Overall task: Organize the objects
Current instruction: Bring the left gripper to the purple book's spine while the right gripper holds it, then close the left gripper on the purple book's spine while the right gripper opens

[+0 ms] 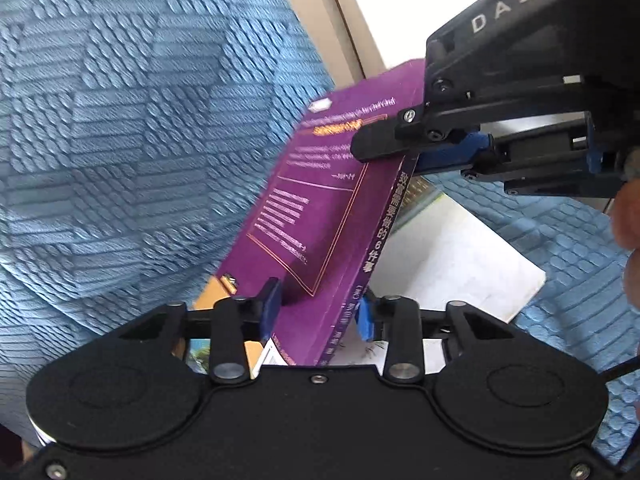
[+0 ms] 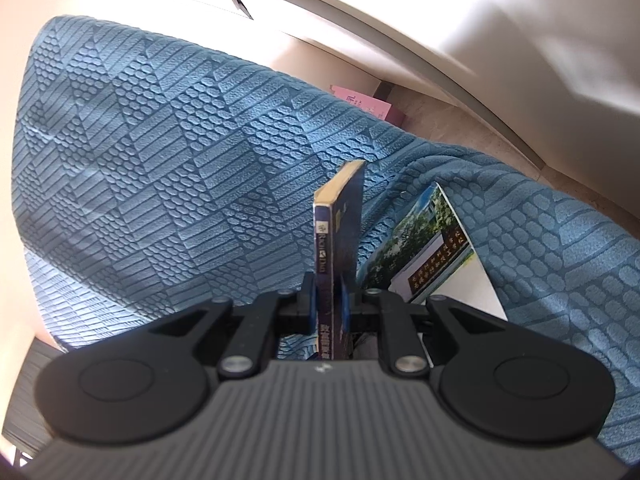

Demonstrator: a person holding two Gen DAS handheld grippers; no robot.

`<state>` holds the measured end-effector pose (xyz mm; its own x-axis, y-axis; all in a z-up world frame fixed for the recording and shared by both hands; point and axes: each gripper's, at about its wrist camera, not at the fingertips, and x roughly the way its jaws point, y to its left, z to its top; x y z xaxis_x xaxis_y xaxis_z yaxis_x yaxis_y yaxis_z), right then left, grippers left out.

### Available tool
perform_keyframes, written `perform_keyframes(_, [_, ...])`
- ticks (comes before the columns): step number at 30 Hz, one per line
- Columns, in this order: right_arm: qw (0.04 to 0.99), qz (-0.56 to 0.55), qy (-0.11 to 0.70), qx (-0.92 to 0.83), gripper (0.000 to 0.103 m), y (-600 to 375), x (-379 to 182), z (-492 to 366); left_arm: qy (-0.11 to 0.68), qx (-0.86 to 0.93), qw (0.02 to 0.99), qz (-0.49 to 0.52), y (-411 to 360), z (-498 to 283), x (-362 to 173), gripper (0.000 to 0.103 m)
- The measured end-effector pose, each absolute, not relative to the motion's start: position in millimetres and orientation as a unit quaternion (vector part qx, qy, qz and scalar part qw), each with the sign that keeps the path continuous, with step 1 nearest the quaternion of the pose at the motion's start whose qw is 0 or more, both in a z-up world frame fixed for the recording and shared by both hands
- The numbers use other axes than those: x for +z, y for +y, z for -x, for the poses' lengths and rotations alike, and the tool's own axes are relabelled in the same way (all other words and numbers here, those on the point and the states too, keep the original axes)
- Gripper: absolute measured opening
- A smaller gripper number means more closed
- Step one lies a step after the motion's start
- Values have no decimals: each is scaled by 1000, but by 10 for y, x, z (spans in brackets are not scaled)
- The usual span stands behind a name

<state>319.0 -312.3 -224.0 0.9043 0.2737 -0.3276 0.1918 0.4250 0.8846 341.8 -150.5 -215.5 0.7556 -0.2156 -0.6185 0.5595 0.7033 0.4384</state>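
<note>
A purple book (image 1: 320, 216) with Chinese text on its spine is held up on edge above the blue textured blanket (image 1: 120, 120). My left gripper (image 1: 318, 312) is shut on its lower end. My right gripper (image 1: 400, 156) is shut on its upper end, seen at upper right in the left wrist view. In the right wrist view the book (image 2: 340, 224) stands edge-on between the fingers of the right gripper (image 2: 326, 300).
A white book with a photo cover (image 2: 432, 256) lies on the blanket (image 2: 160, 160) under the purple one; it also shows in the left wrist view (image 1: 452, 256). A pink box (image 2: 364, 104) sits beyond the blanket's edge on the pale floor (image 2: 460, 128).
</note>
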Motion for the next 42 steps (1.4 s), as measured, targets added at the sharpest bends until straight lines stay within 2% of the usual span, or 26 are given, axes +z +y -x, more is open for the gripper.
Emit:
perform_keyframes(3, [812, -545, 206, 29, 20, -3106, -2238, -3185, 245, -208, 893, -313, -1466, -3380, -2070, 25])
perform_keyframes(6, [806, -557, 197, 29, 28, -3094, -2235, -3174, 248, -216, 903, -277, -1377, -3445, -1887, 24])
perform_keyframes(9, [799, -573, 181, 36, 29, -3082, -2230, -3155, 272, -225, 902, -249, -1310, -3568, -1760, 24])
perform_keyframes(11, [796, -580, 167, 38, 36, -3078, -2213, -3126, 288, -225, 905, -219, -1245, -3660, -1678, 23])
perform_keyframes(13, [786, -598, 152, 38, 49, -3088, -2230, -3083, 302, -222, 908, -187, -1166, -3744, -1598, 22])
perform_keyframes(16, [767, -629, 123, 34, 58, -3136, -2278, -3013, 314, -222, 911, -146, -1033, -3803, -1475, 20])
perform_keyframes(25, [761, -625, 172, 29, 58, -3014, -2415, -3168, 377, -244, 893, -22, -614, -4054, -1045, 8])
perform_keyframes(28, [753, -630, 186, 35, 58, -2942, -2473, -3210, 414, -250, 874, 50, -423, -4175, -982, 7])
perform_keyframes(34, [745, -616, 252, 44, 58, -2711, -2562, -3297, 432, -243, 864, 91, -235, -4163, -943, 7])
perform_keyframes(39, [729, -629, 266, 60, 58, -2565, -2616, -3252, 442, -248, 853, 121, -147, -4112, -871, 7])
perform_keyframes(41, [708, -652, 266, 62, 60, -2556, -2659, -3203, 442, -251, 851, 129, -130, -4095, -849, 7])
perform_keyframes(42, [692, -671, 257, 67, 65, -2555, -2680, -3173, 442, -254, 850, 133, -122, -4085, -840, 7])
